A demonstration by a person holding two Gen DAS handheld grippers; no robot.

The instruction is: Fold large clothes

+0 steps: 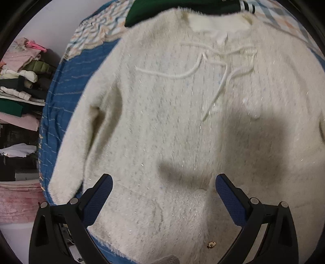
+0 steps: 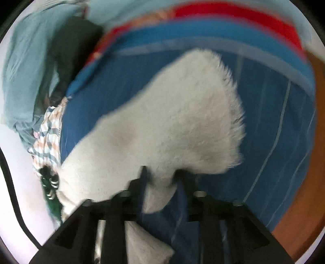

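Observation:
A fluffy cream sweater point(image 1: 182, 113) lies spread flat on a blue striped bed cover point(image 1: 59, 97), neck at the far side, white drawstrings point(image 1: 203, 69) across the chest. Its left sleeve point(image 1: 81, 138) lies along its side. My left gripper point(image 1: 163, 195) is open, hovering above the sweater's lower hem, holding nothing. In the right wrist view my right gripper point(image 2: 162, 176) is shut on the sweater's other sleeve point(image 2: 182, 117), which fans out ahead of the fingers above the blue cover point(image 2: 274, 132). That view is motion-blurred.
A dark green garment point(image 1: 162, 12) lies beyond the sweater's neck. A patterned cloth point(image 1: 95, 34) sits at the bed's far left. Shelves with stacked folded clothes point(image 1: 22, 81) stand left of the bed. A red and blue blanket point(image 2: 223, 22) lies at the far bed edge.

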